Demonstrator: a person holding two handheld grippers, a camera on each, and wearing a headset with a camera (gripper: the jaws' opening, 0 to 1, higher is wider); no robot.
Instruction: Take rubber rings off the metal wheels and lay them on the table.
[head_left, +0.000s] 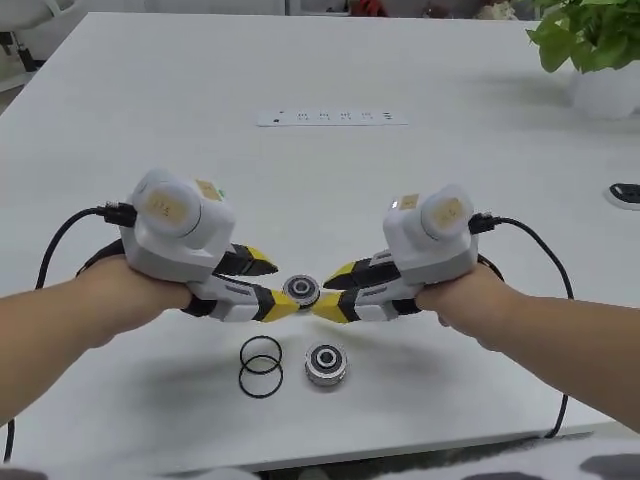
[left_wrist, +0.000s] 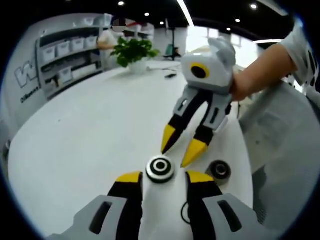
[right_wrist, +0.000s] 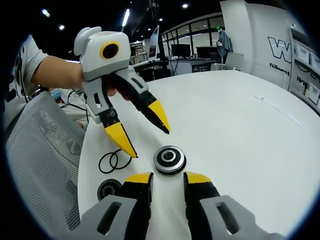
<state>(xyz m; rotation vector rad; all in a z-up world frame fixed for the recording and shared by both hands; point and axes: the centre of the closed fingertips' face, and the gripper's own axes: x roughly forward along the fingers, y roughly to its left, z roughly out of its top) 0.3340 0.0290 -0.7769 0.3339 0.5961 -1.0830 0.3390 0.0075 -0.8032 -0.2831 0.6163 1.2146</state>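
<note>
A small metal wheel with a dark centre lies on the white table, between the tips of both grippers. My left gripper is open, its yellow tips pointing at the wheel from the left. My right gripper faces it from the right, also open, and the wheel sits just ahead of its jaws. Neither gripper grips the wheel. A second wheel rests nearer the front edge. Two loose black rubber rings lie flat beside it, overlapping.
A white strip with sockets lies farther back at the middle of the table. A potted plant stands at the back right, and a round black insert sits by the right edge. Black cables trail from both grippers.
</note>
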